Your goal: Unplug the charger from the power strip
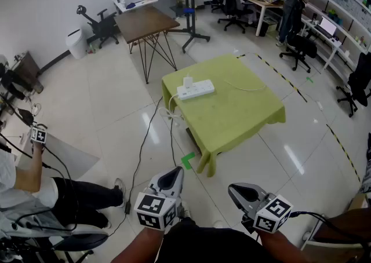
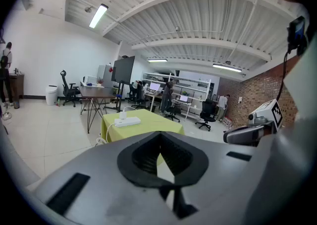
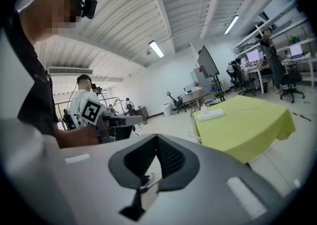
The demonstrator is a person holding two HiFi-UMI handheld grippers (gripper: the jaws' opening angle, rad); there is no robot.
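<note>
There is one white power strip (image 1: 196,89), and it lies near the far left edge of the single desk (image 1: 243,123) draped in a yellow-green cloth. One white charger (image 1: 187,82) stands plugged into the strip's left end. A thin white cable (image 1: 246,88) curls on the cloth to the right of the strip, and the strip's own cord (image 1: 171,112) drops over the desk edge to the tiled floor. Two grippers show at the bottom of the head view, the left gripper (image 1: 169,179) and the right gripper (image 1: 239,193), each carrying one marker cube. Both are well apart from the desk, with open floor between. The left gripper's fingers (image 2: 143,157) are pressed together with nothing between them, and so are the right gripper's fingers (image 3: 171,159). On the floor between the grippers and the desk lie one black cable (image 1: 141,154) and one green tape mark (image 1: 187,160). Beyond the desk stand one brown table (image 1: 145,23) on thin metal legs and one screen on a rolling stand (image 1: 186,1). One white bin (image 1: 76,44) stands by the left wall. A seated person (image 1: 35,189) at the left edge holds up another marker cube (image 1: 38,135).
</note>
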